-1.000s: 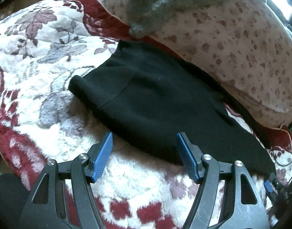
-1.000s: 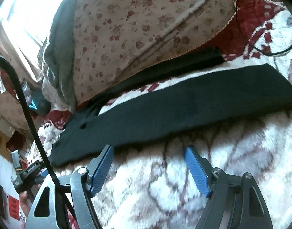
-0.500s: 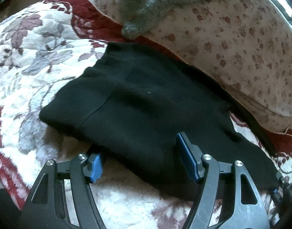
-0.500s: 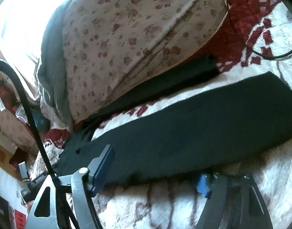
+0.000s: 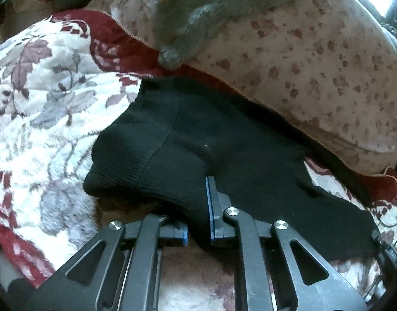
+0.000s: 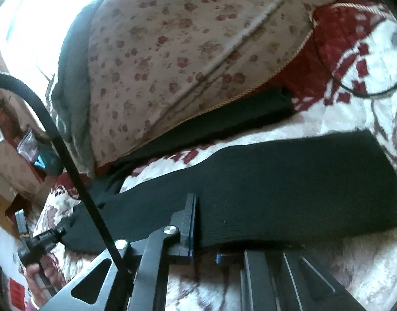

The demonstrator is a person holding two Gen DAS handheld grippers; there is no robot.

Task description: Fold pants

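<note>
Pinching the near edge of the black pants (image 5: 250,155), the left gripper (image 5: 198,223) has its two blue-padded fingers (image 5: 210,207) drawn together on a fold of the fabric at the waistband end, and the cloth bunches and lifts slightly just ahead of them. Out from this gripper the pants spread across a white, plush blanket (image 5: 42,98) with grey and dark red flowers, the ribbed waistband to its front left and the leg running off to its right. Beyond the pants, farther ahead, lies a pale spotted cover (image 5: 315,59), with a grey fuzzy cloth (image 5: 198,20) draped over its top.

The right gripper (image 6: 203,233) is clenched on the near edge of one pant leg (image 6: 289,186): its left finger (image 6: 189,220) presses against the fabric, while the other finger is mostly hidden under the cloth, only a blue tip showing. The leg lies straight ahead of this gripper and stretches off to its right, ending in a cuff. The second leg (image 6: 237,119) lies farther ahead, apart from the first, tucked against the lower edge of the spotted cover (image 6: 185,51). A thick black cable (image 6: 68,160) curves down from the upper left to this gripper's body, and a thin dark wire (image 6: 354,90) loops on the blanket (image 6: 328,129) far to the front right. The other gripper (image 6: 42,238) shows at lower left, at the far end of the pants.
</note>
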